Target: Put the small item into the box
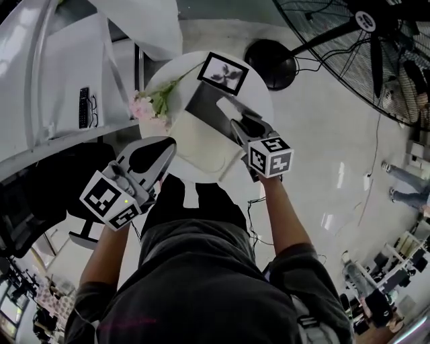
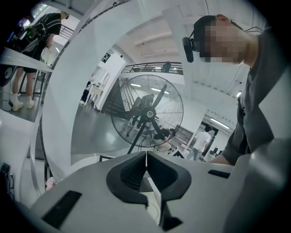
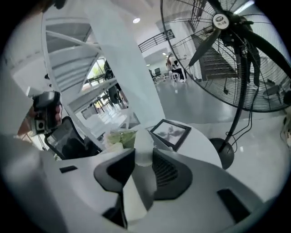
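R gripper (image 1: 232, 113) clamps white item (image 3: 138, 146), L gripper (image 2: 146, 160) shut – photo frame (image 1: 223, 72), flowers (image 1: 144, 107) on table (image 1: 196, 146).

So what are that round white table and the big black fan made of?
Round white table: probably painted or laminated board; smooth, no grain. Big black fan: likely metal, judging by its thin wire guard; blades could be plastic.

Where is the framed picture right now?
Head view: the framed picture sits at the round table's far edge, right of the pink flowers.
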The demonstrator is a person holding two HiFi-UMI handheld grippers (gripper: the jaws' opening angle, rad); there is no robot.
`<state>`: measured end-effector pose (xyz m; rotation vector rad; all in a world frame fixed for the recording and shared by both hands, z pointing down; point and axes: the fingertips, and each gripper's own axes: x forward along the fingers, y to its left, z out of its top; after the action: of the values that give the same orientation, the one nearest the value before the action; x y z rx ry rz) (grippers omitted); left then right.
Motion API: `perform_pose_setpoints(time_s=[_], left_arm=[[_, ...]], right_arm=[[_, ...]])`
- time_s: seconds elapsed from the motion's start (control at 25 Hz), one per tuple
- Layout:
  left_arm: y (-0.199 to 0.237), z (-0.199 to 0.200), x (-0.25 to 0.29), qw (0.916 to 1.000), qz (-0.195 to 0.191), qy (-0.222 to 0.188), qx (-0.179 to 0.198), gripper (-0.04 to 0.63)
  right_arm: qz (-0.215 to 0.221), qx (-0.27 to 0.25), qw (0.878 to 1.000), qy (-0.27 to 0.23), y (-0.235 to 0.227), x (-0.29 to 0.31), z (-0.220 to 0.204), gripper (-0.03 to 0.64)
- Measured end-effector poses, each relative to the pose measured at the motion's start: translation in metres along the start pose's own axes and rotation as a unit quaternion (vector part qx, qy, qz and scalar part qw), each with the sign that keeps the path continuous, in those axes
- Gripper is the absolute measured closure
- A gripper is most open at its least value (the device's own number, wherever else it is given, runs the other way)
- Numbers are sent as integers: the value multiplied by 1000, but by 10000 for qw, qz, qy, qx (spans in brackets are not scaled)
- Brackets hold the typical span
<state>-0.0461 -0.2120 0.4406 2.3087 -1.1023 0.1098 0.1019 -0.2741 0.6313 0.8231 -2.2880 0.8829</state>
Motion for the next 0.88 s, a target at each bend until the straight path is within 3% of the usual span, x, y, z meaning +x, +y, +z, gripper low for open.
perform_pose_setpoints(time_s=[0.24, 0.48, 0.88], left_arm=[[14, -12, 0, 9998, 138, 47, -138, 572], [23, -19, -1, 9995, 182, 90, -244, 572], [29, -25, -9, 9993, 189, 115, -286, 572]], right_arm=[[-395, -564, 9961, 555, -19, 29, -21, 489], [-774, -1406, 9801, 1167, -26, 49, -36, 489], [-1039, -1812, 9594, 1897, -27, 64, -57, 482]])
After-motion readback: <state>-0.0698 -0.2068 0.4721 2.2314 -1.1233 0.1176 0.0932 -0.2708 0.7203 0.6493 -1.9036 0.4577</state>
